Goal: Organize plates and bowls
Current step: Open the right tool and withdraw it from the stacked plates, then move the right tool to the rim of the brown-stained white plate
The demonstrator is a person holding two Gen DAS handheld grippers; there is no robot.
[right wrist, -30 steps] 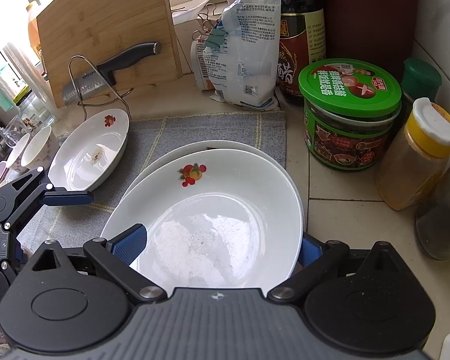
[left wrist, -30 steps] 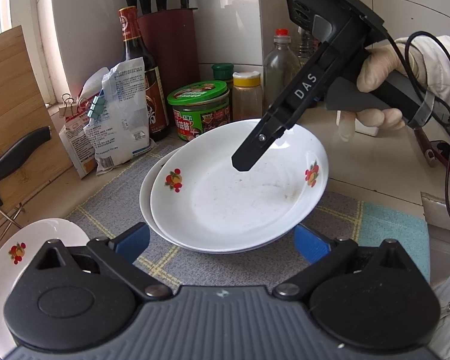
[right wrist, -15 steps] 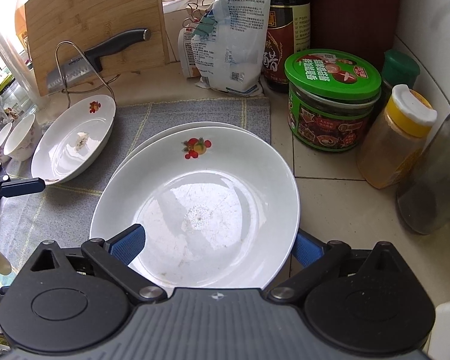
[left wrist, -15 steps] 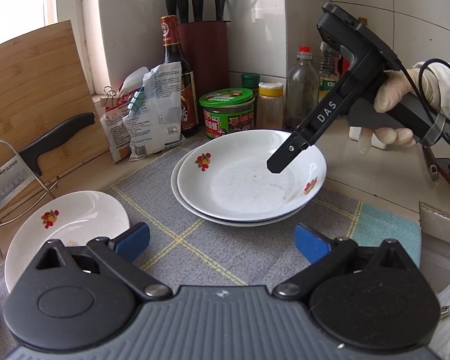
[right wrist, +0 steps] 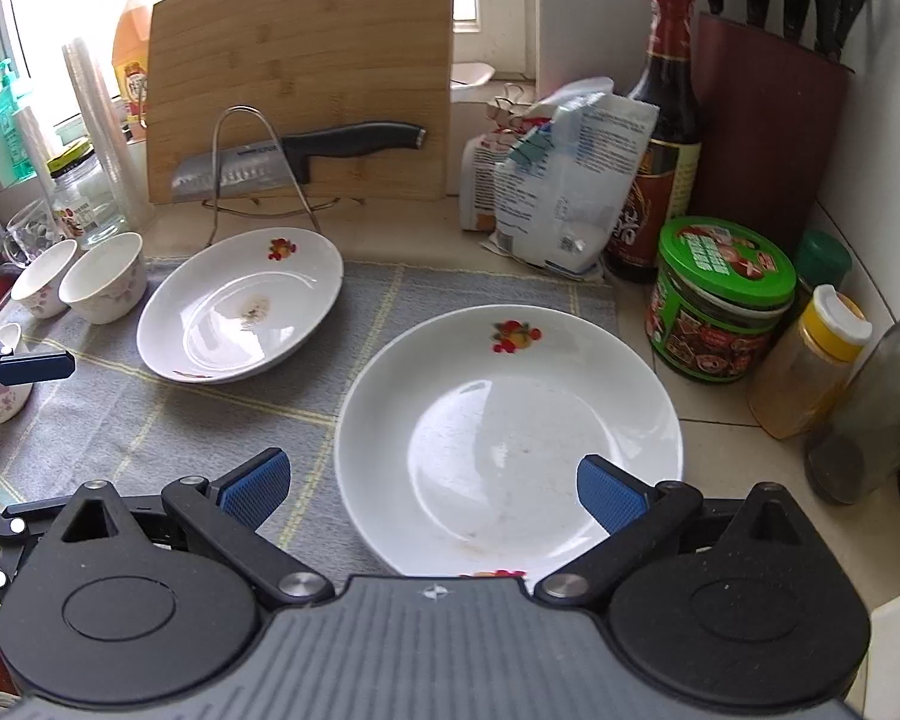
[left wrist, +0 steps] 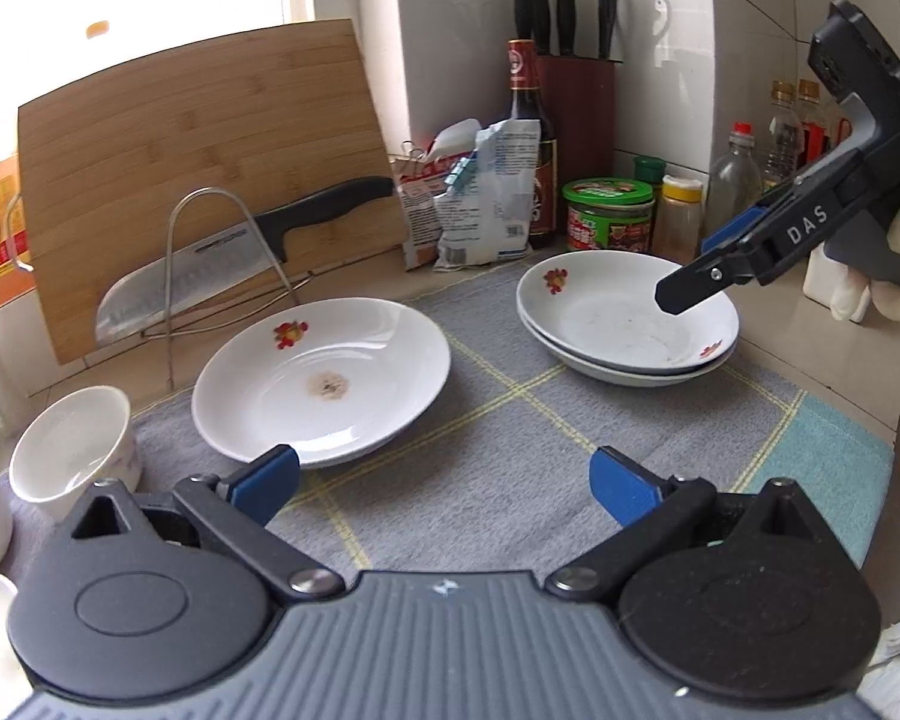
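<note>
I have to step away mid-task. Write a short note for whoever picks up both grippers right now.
Left gripper: open, empty, above the grey checked cloth.
Right gripper: open, empty, over the stack of two white fruit-print plates near the green-lidded jar.
Elsewhere: a lone white fruit-print plate with a brown stain lies in front of the bamboo cutting board; small white floral bowls stand at the cloth's left edge.
Done: two plates stacked.
Left: add the stained plate to the stack, then gather the bowls.

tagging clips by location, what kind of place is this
Most likely a home kitchen counter: a knife block against the tiled wall, a bamboo cutting board with a cleaver on a rack, and sauce bottles and jars beside used plates.
</note>
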